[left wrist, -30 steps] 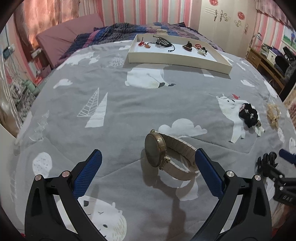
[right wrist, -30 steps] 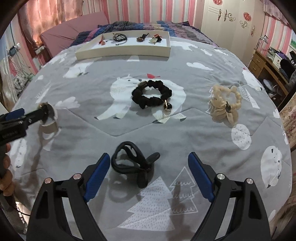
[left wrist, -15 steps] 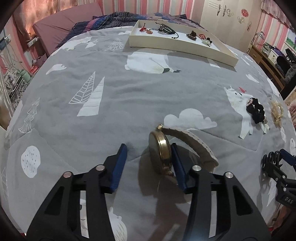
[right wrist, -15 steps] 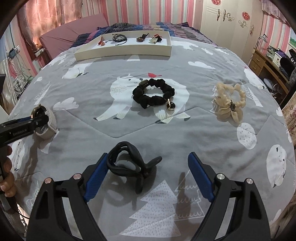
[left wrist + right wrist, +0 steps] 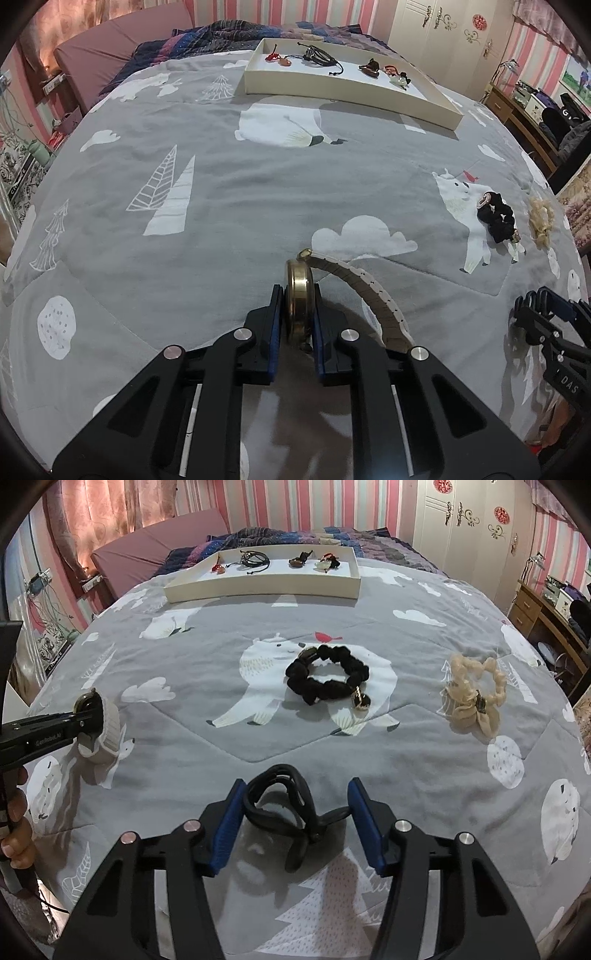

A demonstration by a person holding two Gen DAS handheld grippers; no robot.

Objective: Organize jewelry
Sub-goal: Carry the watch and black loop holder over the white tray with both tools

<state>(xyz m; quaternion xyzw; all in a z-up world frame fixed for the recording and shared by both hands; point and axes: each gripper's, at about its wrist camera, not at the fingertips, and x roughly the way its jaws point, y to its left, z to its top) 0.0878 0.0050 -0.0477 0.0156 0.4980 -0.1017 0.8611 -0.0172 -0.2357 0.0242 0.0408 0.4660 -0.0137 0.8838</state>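
A gold watch [image 5: 300, 273] with a pale band stands on edge on the grey bedspread. My left gripper [image 5: 298, 306] is closing, and its blue pads press the watch case from both sides; the right wrist view shows the same grip [image 5: 86, 720]. A black looped cord bracelet [image 5: 280, 797] lies between the fingers of my right gripper [image 5: 295, 794], whose jaws are closing. The left pad is at the loop and the right pad stands clear of it. A cream tray [image 5: 354, 96] at the far side of the bed holds several small pieces.
A black scrunchie [image 5: 327, 681] and a cream scrunchie [image 5: 474, 698] lie on the bedspread beyond the right gripper. A dark folded blanket [image 5: 221, 37] sits behind the tray. A wooden desk [image 5: 535, 605] stands past the bed's right edge.
The left jaws went from wide open to closed on the watch case. The right jaws narrowed around the black bracelet, which has stayed where it was.
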